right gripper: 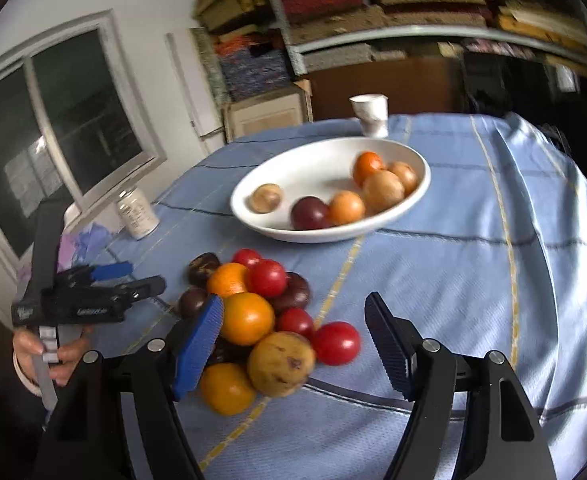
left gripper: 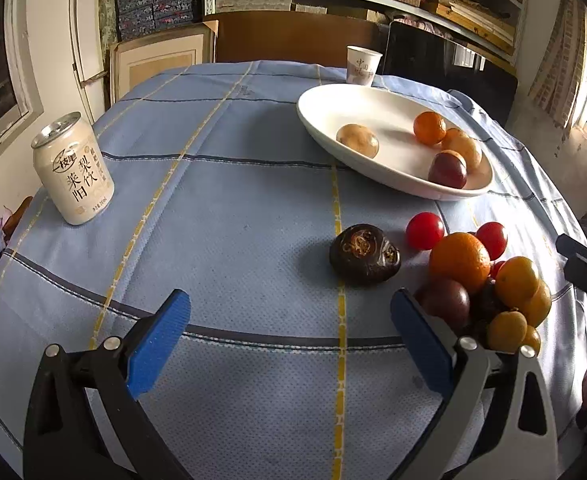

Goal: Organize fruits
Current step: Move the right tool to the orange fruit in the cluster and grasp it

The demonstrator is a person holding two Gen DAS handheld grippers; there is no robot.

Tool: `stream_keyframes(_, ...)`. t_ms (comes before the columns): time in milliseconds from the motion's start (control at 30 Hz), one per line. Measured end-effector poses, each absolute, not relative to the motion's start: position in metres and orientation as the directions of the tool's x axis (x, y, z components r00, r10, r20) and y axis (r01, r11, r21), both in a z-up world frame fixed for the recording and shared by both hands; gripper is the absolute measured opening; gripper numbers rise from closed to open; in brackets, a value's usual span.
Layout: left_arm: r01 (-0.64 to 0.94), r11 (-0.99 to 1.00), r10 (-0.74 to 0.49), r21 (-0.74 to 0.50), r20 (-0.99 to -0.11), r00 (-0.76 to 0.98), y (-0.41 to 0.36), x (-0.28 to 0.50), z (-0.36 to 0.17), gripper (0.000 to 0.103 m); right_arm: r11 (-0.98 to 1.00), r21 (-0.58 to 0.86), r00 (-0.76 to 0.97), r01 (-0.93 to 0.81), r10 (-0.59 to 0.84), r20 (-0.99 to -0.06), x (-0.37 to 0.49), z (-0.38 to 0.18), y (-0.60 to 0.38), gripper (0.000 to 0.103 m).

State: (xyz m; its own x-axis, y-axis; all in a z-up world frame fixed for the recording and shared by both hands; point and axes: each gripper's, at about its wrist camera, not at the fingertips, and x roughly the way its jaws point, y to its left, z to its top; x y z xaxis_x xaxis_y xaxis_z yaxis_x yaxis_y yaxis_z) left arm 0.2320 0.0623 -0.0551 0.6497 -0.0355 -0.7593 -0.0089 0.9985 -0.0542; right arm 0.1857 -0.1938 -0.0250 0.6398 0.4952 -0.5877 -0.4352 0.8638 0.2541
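A heap of loose fruit lies on the blue tablecloth: oranges, red tomatoes, dark purple fruits and a yellow-brown fruit. My right gripper is open just over the heap's near side, with the yellow-brown fruit and a red tomato between its fingers, neither one pressed. A white plate further back holds several fruits. My left gripper stands open over bare cloth, with nothing between its fingers. A dark brown fruit lies just ahead of it, and the heap is at its right finger.
A white drink can stands at the table's left edge. A paper cup stands behind the plate. A hand holds the left gripper left of the heap. Shelves and boxes lie behind the table.
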Motion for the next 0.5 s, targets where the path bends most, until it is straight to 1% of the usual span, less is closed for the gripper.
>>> stream_keyframes(133, -0.006, 0.998, -0.04, -0.058, -0.749, 0.661, 0.062, 0.23, -0.053, 0.098, 0.841, 0.19, 0.625, -0.506, 0.509, -0.592, 0.177, -0.025, -0.175, 0.072)
stream_keyframes(200, -0.001, 0.998, -0.042, -0.057, -0.75, 0.661, 0.061, 0.229, -0.052, 0.098, 0.829, 0.181, 0.613, -0.53, 0.521, -0.593, 0.176, -0.025, -0.166, 0.068)
stream_keyframes(267, 0.008, 0.998, -0.051, -0.06, -0.755, 0.654, 0.06, 0.229, -0.053, 0.098, 0.83, 0.176, 0.608, -0.529, 0.515, -0.604, 0.178, -0.026, -0.16, 0.067)
stream_keyframes(333, 0.019, 0.997, -0.065, -0.069, -0.755, 0.653, 0.058, 0.227, -0.052, 0.098, 0.829, 0.168, 0.589, -0.534, 0.507, -0.629, 0.18, -0.03, -0.151, 0.06)
stream_keyframes(400, 0.028, 0.997, -0.067, -0.066, -0.751, 0.656, 0.057, 0.226, -0.051, 0.098, 0.828, 0.17, 0.579, -0.534, 0.505, -0.64, 0.182, -0.032, -0.146, 0.057)
stream_keyframes(500, 0.033, 0.998, -0.062, -0.054, -0.742, 0.667, 0.054, 0.223, -0.049, 0.098, 0.838, 0.182, 0.585, -0.515, 0.498, -0.64, 0.184, -0.032, -0.145, 0.055)
